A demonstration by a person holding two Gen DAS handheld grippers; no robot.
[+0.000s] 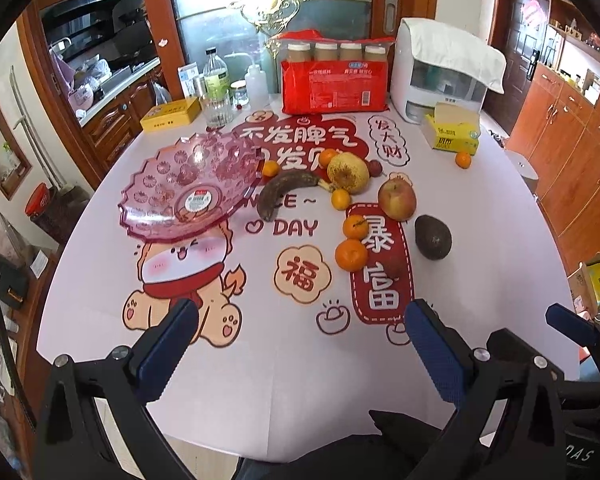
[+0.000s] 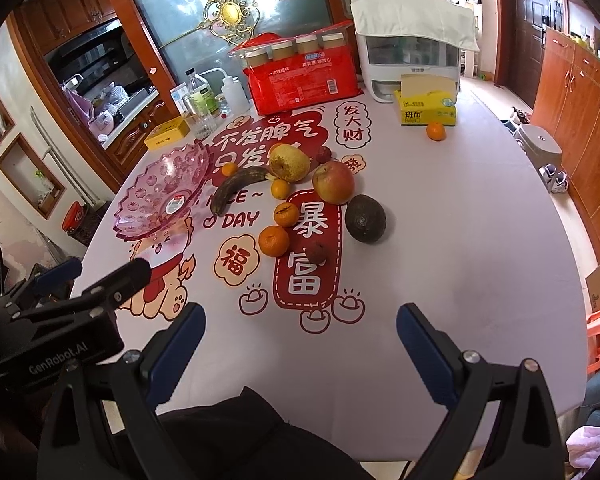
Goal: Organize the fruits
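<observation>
An empty pink plastic fruit bowl (image 1: pixel 188 188) (image 2: pixel 162 196) sits at the table's left. To its right lie a dark banana (image 1: pixel 288 192) (image 2: pixel 238 192), a yellow pear (image 1: pixel 348 172) (image 2: pixel 289 162), a red apple (image 1: pixel 397 200) (image 2: pixel 334 182), a dark avocado (image 1: pixel 433 237) (image 2: pixel 365 218) and several tangerines (image 1: pixel 352 255) (image 2: pixel 274 241). One tangerine (image 1: pixel 463 160) (image 2: pixel 436 131) lies apart by the tissue box. My left gripper (image 1: pixel 300 344) and right gripper (image 2: pixel 300 350) are open and empty above the table's near edge.
At the back stand a red pack of cups (image 1: pixel 334 76), a white appliance (image 1: pixel 440 76), a yellow tissue box (image 1: pixel 454 130) (image 2: pixel 426 106), bottles (image 1: pixel 216 84) and a yellow tin (image 1: pixel 171 114). Wooden cabinets (image 1: pixel 572 148) stand to the right.
</observation>
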